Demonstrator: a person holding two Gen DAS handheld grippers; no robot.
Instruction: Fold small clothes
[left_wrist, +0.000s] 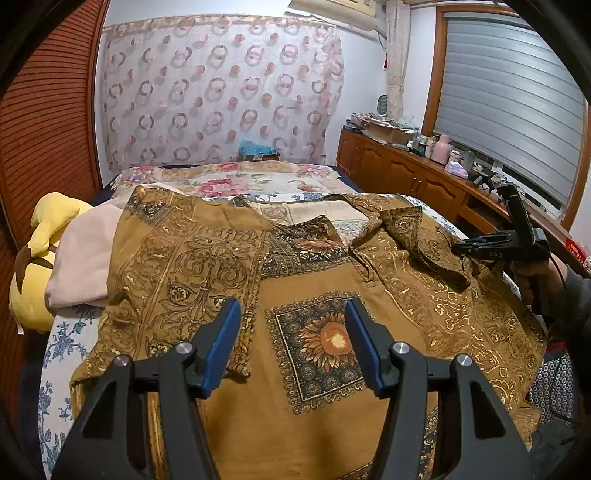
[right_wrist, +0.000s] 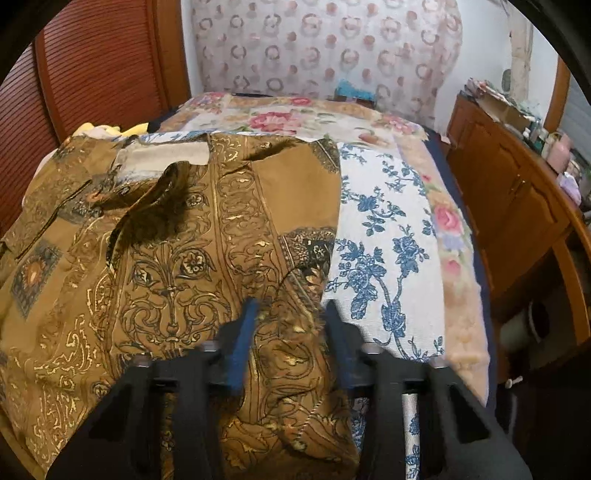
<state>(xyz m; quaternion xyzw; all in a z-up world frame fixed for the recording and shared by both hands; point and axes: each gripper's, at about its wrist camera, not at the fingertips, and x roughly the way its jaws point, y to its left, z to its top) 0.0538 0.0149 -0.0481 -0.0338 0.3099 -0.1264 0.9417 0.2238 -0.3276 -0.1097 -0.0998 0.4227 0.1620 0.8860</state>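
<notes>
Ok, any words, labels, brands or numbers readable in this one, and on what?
No text reads for certain.
On the right gripper: small pale marks on its body, too small to read.
On the air conditioner: dark label, blurred.
On the boxes atop the sideboard: print too small.

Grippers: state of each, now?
Left gripper: open, holding nothing, above the brown shirt.
Right gripper: shirt edge between the fingers; grip cannot be told.
</notes>
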